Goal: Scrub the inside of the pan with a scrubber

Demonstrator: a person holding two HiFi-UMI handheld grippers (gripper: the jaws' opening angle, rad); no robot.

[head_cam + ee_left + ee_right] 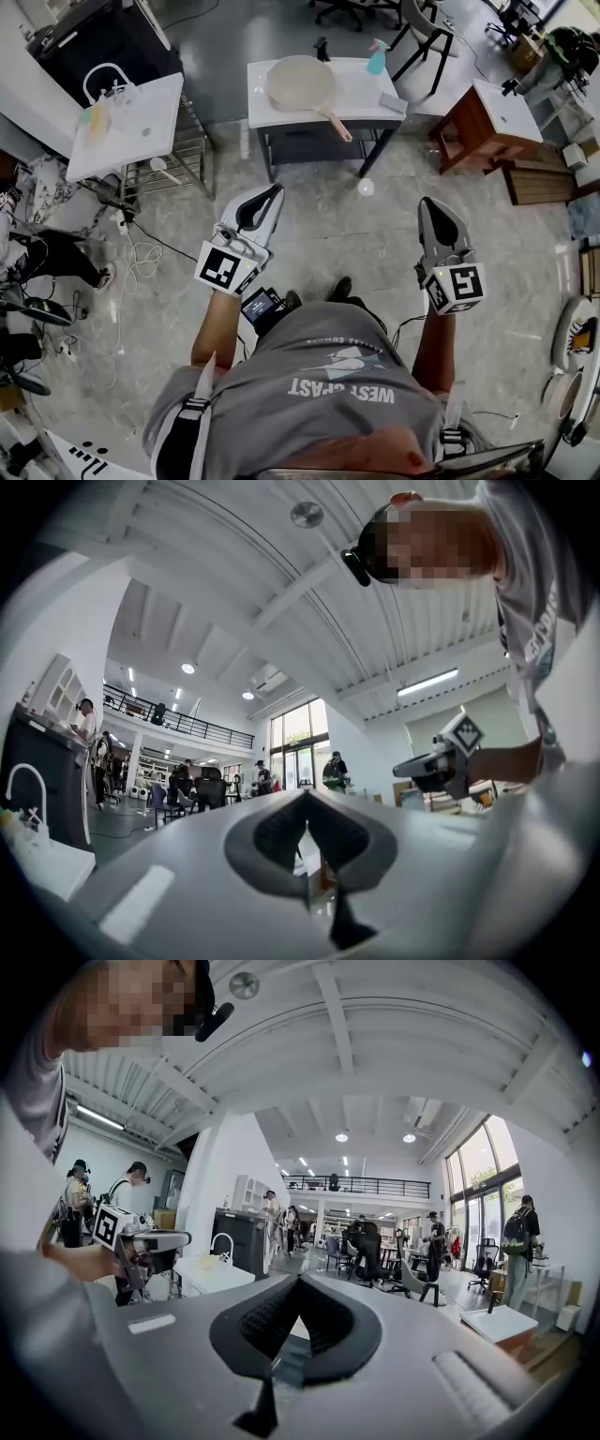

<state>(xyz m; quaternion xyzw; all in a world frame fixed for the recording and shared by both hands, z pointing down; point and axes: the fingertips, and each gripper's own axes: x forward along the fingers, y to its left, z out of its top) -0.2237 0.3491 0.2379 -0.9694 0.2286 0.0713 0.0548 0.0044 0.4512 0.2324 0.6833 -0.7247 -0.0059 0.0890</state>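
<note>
So we haven't really started the scrubbing yet, we're in the approach step. The white table (361, 89) sits well ahead of both grippers, out past their tips. The pan (300, 82) lies on it, ahead and slightly right of the left gripper (276, 191), handle pointing back our way. The right gripper (427, 202) is well short of it too. Both are clenched tight with nothing between the jaws. A small grey block (392, 103) near the table's corner, ahead of the right gripper, is probably the scrubber, though we can't be sure. Next up, we reckon: walk in, open one gripper, grab it.
</note>
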